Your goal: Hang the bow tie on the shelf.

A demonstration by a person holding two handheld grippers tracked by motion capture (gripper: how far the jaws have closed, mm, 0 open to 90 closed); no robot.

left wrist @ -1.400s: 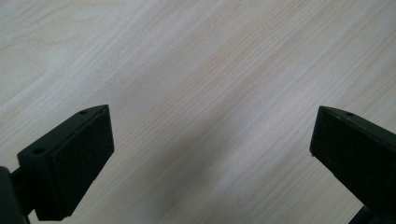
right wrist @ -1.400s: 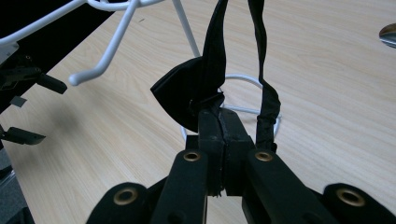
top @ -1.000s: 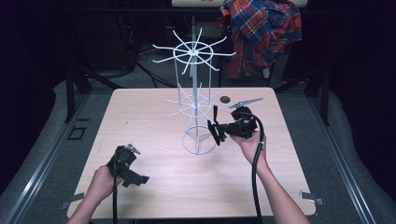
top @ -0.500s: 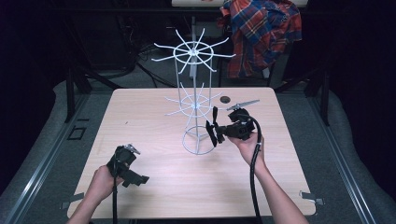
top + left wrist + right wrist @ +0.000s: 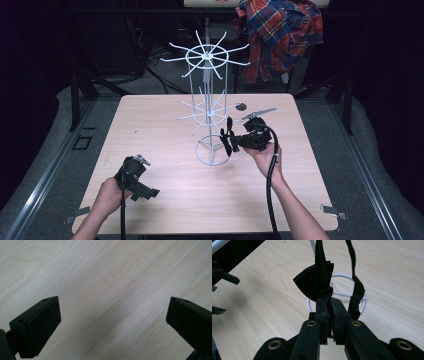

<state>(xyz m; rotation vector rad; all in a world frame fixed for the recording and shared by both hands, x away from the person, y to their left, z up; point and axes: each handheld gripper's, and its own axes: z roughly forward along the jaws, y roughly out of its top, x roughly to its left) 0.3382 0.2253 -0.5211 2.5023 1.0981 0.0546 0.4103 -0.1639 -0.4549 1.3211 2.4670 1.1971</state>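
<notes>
2 black fingers (image 5: 329,315) of the right gripper (image 5: 231,141) are clamped on a black bow tie (image 5: 314,282), having just eased a touch apart, its strap (image 5: 354,277) looping up beside the ring foot of a white wire rack (image 5: 207,107) on the bench (image 5: 150,130). The hanging step looks in hand: next, lift the strap over a rack prong. Near the bench's front, the left gripper (image 5: 136,176) waits, fingers (image 5: 37,325) wide apart over bare wood.

Each hand-held gripper (image 5: 229,139) is matte black, brass-eyed screw holes, thick black cable trailing
</notes>
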